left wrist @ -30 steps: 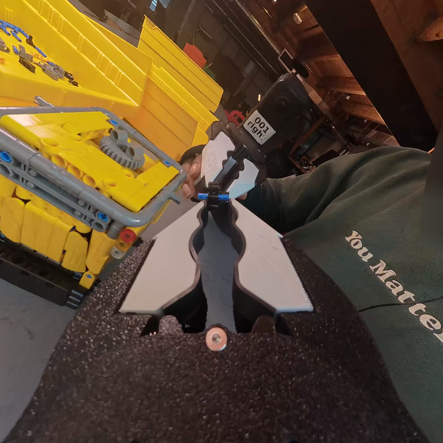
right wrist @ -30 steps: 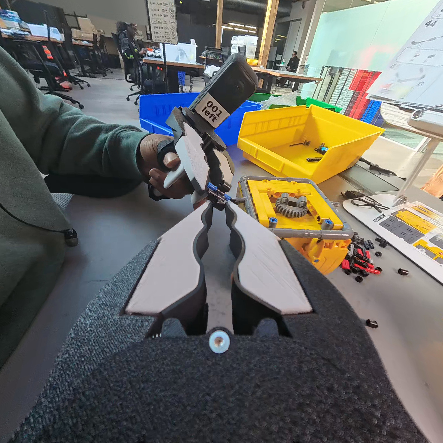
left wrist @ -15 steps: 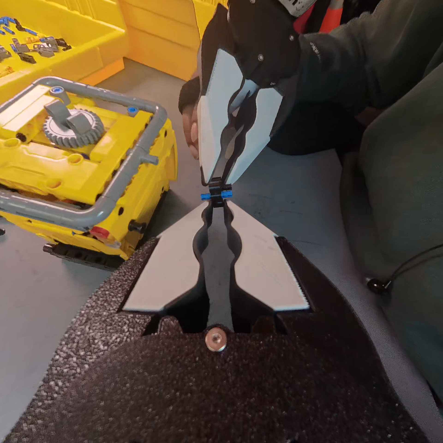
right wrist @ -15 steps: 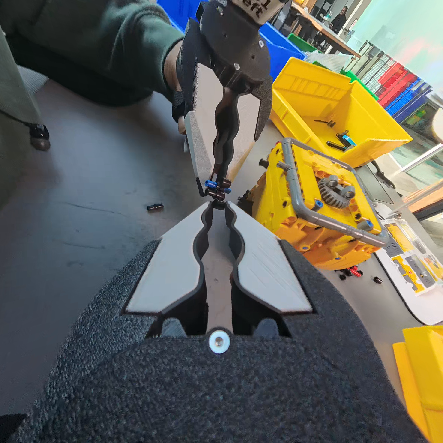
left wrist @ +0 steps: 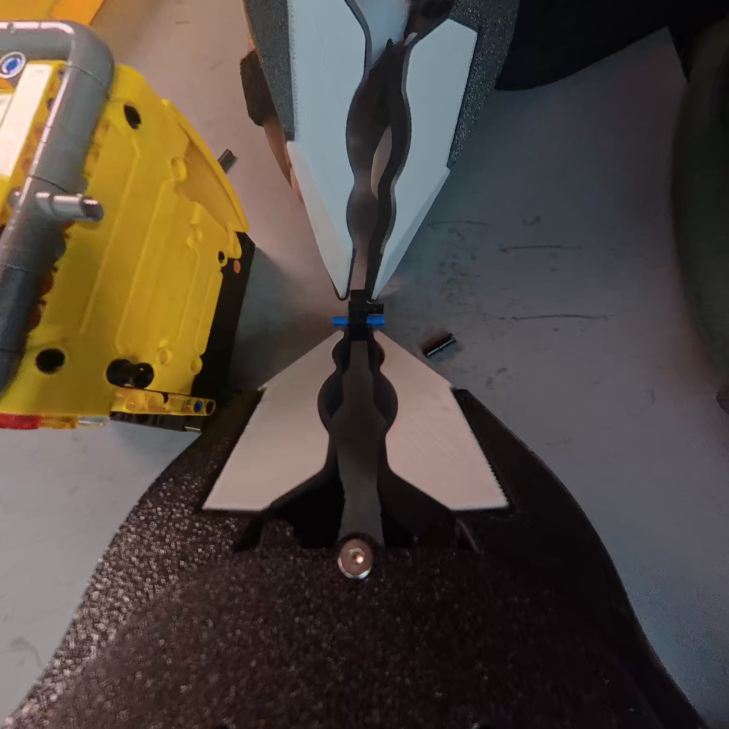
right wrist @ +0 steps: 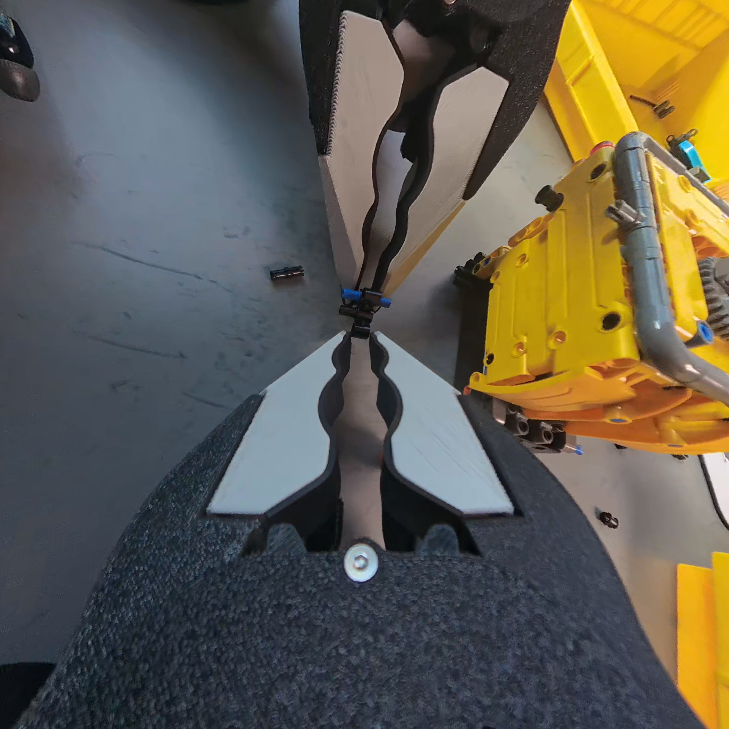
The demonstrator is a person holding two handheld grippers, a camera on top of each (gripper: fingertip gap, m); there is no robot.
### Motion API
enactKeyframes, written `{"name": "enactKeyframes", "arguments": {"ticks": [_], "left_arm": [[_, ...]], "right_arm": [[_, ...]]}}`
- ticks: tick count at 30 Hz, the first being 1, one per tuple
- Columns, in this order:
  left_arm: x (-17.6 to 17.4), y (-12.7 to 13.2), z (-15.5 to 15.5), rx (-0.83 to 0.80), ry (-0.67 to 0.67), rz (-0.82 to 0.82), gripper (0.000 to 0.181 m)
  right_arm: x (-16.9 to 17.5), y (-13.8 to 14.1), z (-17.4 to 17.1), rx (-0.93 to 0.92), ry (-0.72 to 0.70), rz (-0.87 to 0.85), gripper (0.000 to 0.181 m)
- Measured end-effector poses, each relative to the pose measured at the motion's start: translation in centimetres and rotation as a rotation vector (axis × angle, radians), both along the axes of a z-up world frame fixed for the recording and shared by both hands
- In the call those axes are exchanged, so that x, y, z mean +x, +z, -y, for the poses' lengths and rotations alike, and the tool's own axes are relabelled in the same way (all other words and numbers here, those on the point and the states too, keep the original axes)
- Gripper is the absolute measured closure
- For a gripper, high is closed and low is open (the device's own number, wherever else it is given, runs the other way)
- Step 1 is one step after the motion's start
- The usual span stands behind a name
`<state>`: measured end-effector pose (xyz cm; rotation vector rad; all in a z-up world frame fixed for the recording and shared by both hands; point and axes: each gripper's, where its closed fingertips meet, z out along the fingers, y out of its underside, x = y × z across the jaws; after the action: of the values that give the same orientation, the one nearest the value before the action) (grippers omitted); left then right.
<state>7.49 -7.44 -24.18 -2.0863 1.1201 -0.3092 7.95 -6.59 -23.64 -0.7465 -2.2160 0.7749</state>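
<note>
Both grippers meet tip to tip over the grey table. My left gripper (left wrist: 358,335) is shut on a small black connector piece with a blue pin (left wrist: 358,320) through it. My right gripper (right wrist: 359,333) is shut on the other end of the same small piece (right wrist: 361,309). In the left wrist view the right gripper (left wrist: 359,294) comes down from the top; in the right wrist view the left gripper (right wrist: 365,290) does the same. A yellow brick-built model with a grey tube frame (left wrist: 118,256) (right wrist: 591,315) stands beside them.
A loose black pin (left wrist: 438,345) (right wrist: 286,272) lies on the table near the tips. A yellow bin (right wrist: 647,71) with small parts stands behind the model. A few black pins (right wrist: 608,520) lie near the model's base. A person's fingers (left wrist: 278,146) show behind the right gripper. Only a small space, under 4 cm, lies between the two pairs of fingers.
Both grippers have tilted down to look at the table top, still joined tip to tip on the small piece. The model now sits closer to the side of each view.
</note>
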Motion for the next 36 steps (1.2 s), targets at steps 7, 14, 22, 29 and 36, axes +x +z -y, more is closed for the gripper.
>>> {"name": "enactKeyframes", "arguments": {"ticks": [7, 14, 22, 29, 36], "left_arm": [[0.0, -0.2, 0.2, -0.022, -0.005, 0.026, 0.174], [-0.1, -0.2, 0.2, -0.021, -0.007, 0.019, 0.172], [-1.2, 0.0, 0.5, -0.043, -0.003, 0.019, 0.168], [0.4, 1.3, 3.8, -0.134, -0.164, 0.148, 0.167], [1.5, 0.3, 3.7, -0.141, -0.165, 0.098, 0.168]], "right_arm": [[0.1, 0.0, 0.1, -0.01, -0.002, 0.019, 0.172], [0.2, 0.0, 0.1, -0.035, 0.0, 0.021, 0.17], [0.3, 0.6, 0.2, -0.089, 0.006, 0.017, 0.169], [0.6, 1.7, 1.0, -0.207, 0.032, 0.03, 0.169], [1.1, 1.2, 1.6, -0.186, 0.064, 0.056, 0.169]]}}
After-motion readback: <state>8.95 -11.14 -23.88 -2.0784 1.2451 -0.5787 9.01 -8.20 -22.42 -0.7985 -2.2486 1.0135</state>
